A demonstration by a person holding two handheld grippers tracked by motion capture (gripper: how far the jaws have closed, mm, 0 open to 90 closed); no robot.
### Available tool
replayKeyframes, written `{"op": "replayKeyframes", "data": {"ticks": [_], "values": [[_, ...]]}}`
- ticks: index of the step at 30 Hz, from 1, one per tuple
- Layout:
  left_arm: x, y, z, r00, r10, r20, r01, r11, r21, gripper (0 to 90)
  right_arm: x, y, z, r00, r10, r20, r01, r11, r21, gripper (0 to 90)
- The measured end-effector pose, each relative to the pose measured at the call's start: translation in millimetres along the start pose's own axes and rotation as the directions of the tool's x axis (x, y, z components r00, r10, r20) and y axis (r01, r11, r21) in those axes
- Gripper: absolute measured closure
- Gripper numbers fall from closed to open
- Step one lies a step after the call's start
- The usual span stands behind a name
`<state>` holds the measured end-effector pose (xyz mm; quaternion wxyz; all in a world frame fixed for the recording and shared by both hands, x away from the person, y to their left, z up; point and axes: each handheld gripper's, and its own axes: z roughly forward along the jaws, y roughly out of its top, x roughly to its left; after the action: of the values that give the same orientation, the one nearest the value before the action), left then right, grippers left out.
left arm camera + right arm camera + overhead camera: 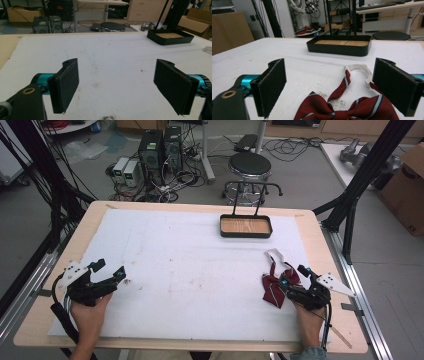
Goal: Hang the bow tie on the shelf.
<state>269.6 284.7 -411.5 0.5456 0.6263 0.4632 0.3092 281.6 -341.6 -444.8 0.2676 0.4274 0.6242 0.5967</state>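
On the white felt mat [190,270] covering our wooden table, a dark red striped bow tie with a white strap [276,285] lies near the right edge. Our right gripper [292,277] straddles it, jaws wide, gripping nothing. Our left gripper [109,269] rests wide open and empty, well apart.

dark red striped bow tie [344,110], black tray [246,226]

1 bow tie [276,287], 1 tray [246,234]
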Motion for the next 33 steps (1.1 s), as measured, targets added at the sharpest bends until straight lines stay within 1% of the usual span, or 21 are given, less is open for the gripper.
{"op": "replayKeyframes", "data": {"ticks": [2, 3, 8, 10, 12, 16, 18, 21, 24, 25, 26, 27, 28, 31, 33], "values": [[0.7, -0.1, -0.3, 0.9999, -0.010, 0.006, 0.010, 0.9999, -0.006, 20.6, -0.4, 0.0, 0.1, 1.0000, 0.000, -0.001, 0.000, 1.000, 0.002, 11.1], [0.5, -0.4, -0.2, 0.9999, -0.011, -0.004, 0.011, 0.9999, 0.000, 20.6, -0.5, 0.0, 0.0, 1.0000, -0.001, -0.001, 0.001, 1.000, 0.003, 11.1], [-0.7, -1.1, -1.1, 0.9998, 0.004, -0.022, -0.003, 1.0000, 0.005, 20.6, -0.6, -0.1, 0.4, 1.0000, -0.005, -0.004, 0.005, 1.000, 0.003, 11.1], [-1.4, -1.0, -1.5, 0.9996, 0.014, -0.023, -0.014, 0.9999, 0.005, 20.7, -0.7, -0.3, 0.7, 1.0000, -0.004, -0.005, 0.004, 1.000, 0.004, 11.2], [-1.6, -1.2, -0.4, 0.9997, 0.014, -0.018, -0.014, 0.9999, 0.009, 20.7, -0.4, -0.4, 0.7, 1.0000, -0.001, -0.005, 0.001, 1.000, 0.007, 11.1], [-1.9, -1.8, 0.2, 0.9997, 0.012, -0.020, -0.012, 0.9999, 0.010, 20.6, -0.1, -0.5, 0.7, 1.0000, 0.004, -0.007, -0.004, 1.000, 0.010, 11.2], [-1.7, -1.6, -0.6, 0.9996, 0.013, -0.024, -0.013, 0.9999, 0.005, 20.6, 0.0, -0.5, 0.8, 1.0000, 0.004, -0.007, -0.004, 1.000, 0.009, 11.2], [-1.2, -1.6, -1.5, 0.9996, 0.007, -0.027, -0.007, 0.9999, -0.008, 20.6, -0.2, -0.5, 1.1, 0.9999, -0.008, -0.007, 0.008, 1.000, 0.011, 11.2], [-0.9, -2.0, -0.8, 0.9996, 0.007, -0.026, -0.007, 1.0000, 0.002, 20.6, 0.6, -0.5, 1.3, 1.0000, -0.007, -0.006, 0.007, 1.000, 0.015, 11.2], [-1.1, -1.9, -0.7, 0.9996, 0.009, -0.026, -0.009, 1.0000, 0.002, 20.6, 1.1, -0.6, 1.3, 1.0000, -0.002, -0.005, 0.003, 1.000, 0.019, 11.2], [-1.5, -1.8, -0.5, 0.9996, 0.011, -0.026, -0.011, 0.9999, 0.001, 20.6, 0.8, -0.5, 1.8, 0.9999, -0.011, -0.005, 0.011, 1.000, 0.019, 11.2], [-1.8, -1.9, -0.4, 0.9996, 0.011, -0.027, -0.011, 0.9999, -0.001, 20.6, 1.4, -0.6, 2.5, 0.9999, -0.013, -0.002, 0.013, 0.999, 0.030, 11.2], [-1.7, -1.8, -0.4, 0.9996, 0.013, -0.026, -0.013, 0.9999, 0.003, 20.6, 1.4, -0.6, 2.5, 0.9999, -0.013, -0.002, 0.013, 0.999, 0.030, 11.2], [-1.4, -2.0, 0.0, 0.9996, 0.010, -0.025, -0.010, 0.9999, 0.004, 20.6, 1.2, -0.7, 5.0, 0.9994, -0.032, 0.015, 0.031, 0.998, 0.054, 11.2], [-1.3, -2.0, 0.1, 0.9996, 0.011, -0.026, -0.011, 0.9999, 0.005, 20.6, 1.0, -0.5, 5.0, 0.9994, -0.028, 0.021, 0.027, 0.998, 0.056, 11.5]]}}
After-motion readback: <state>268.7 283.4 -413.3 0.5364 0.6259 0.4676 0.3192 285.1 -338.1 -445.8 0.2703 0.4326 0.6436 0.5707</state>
